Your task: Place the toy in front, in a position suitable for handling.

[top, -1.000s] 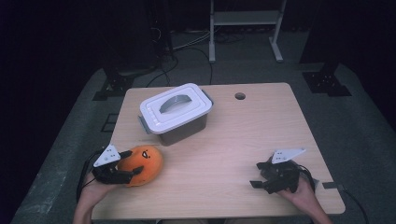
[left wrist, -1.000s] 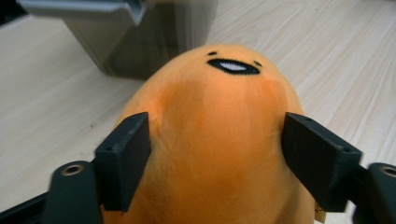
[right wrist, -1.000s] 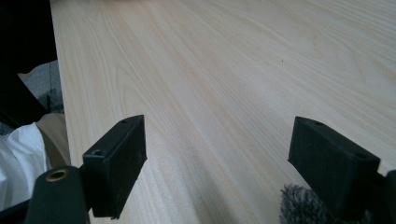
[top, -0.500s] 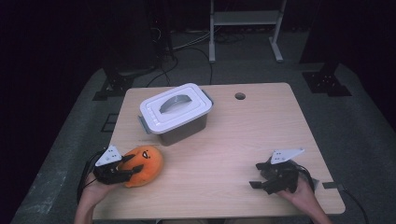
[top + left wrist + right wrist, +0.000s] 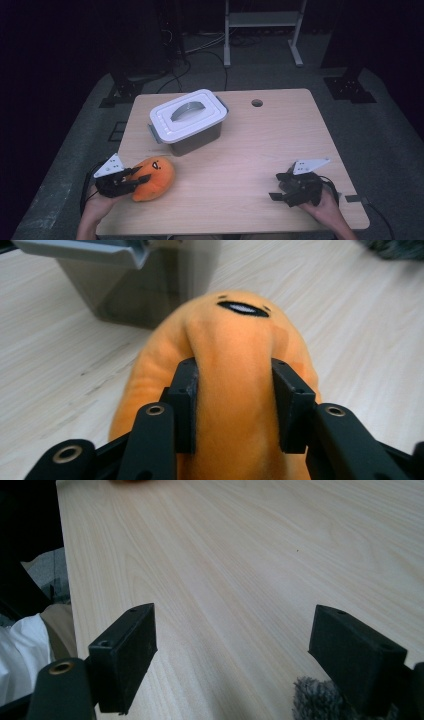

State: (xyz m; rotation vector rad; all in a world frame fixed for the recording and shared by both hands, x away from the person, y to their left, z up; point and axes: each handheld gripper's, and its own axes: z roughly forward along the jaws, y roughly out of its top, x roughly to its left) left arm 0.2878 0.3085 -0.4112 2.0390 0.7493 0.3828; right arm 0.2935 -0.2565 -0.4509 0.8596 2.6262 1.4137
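An orange plush toy (image 5: pixel 156 176) with a small face lies at the table's front left. My left gripper (image 5: pixel 134 179) is shut on it. In the left gripper view the jaws squeeze a ridge of the plush toy (image 5: pixel 235 335) between the pads (image 5: pixel 186 390). A grey box with a white handled lid (image 5: pixel 189 120) stands closed just behind the plush, and its wall (image 5: pixel 145 290) rises beyond the toy. My right gripper (image 5: pixel 278 188) rests at the front right, open. Bare wood shows between the jaws of the right gripper (image 5: pixel 232 645).
The wooden table (image 5: pixel 260 145) has a round cable hole (image 5: pixel 257 103) at its back edge. A grey fuzzy patch (image 5: pixel 315 700) sits beside my right gripper's jaw. A metal rack (image 5: pixel 262 25) and cables lie on the floor behind the table.
My left gripper has edged slightly left and toward the front edge with the plush in it. The right gripper has stayed still.
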